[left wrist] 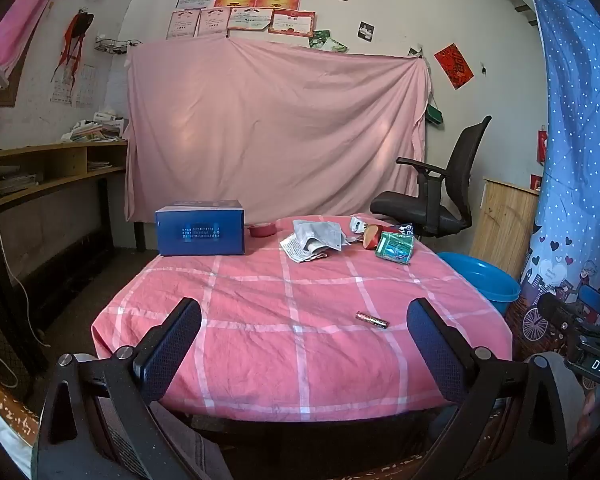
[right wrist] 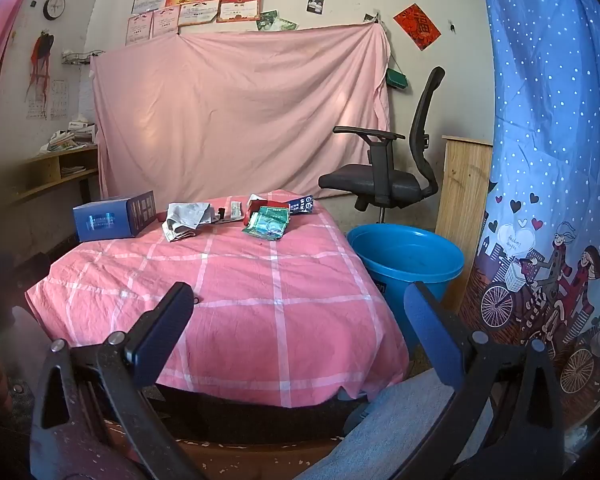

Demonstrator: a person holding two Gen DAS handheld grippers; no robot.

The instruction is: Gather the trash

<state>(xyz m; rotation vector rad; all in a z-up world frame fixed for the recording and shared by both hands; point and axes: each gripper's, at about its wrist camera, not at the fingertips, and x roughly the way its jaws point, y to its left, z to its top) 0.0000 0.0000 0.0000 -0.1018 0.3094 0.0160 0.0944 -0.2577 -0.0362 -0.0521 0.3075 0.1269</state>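
Observation:
A table with a pink checked cloth (left wrist: 300,312) (right wrist: 236,280) holds litter at its far end: crumpled newspaper (left wrist: 314,240) (right wrist: 188,218), a green wrapper (left wrist: 395,247) (right wrist: 268,222), a red-and-white package (left wrist: 370,236) and a blue-white carton (right wrist: 302,204). A small battery (left wrist: 372,320) lies on the cloth near my left gripper (left wrist: 304,320), which stands open and empty over the near edge. My right gripper (right wrist: 300,300) is open too, short of the table's near right corner. A blue bucket (right wrist: 406,256) (left wrist: 480,280) stands on the floor right of the table.
A blue box (left wrist: 200,228) (right wrist: 114,216) and a red tape roll (left wrist: 262,230) sit at the table's far left. A black office chair (right wrist: 388,172) stands behind the bucket. A wooden shelf (left wrist: 60,168) lines the left wall, a patterned curtain (right wrist: 552,200) hangs right.

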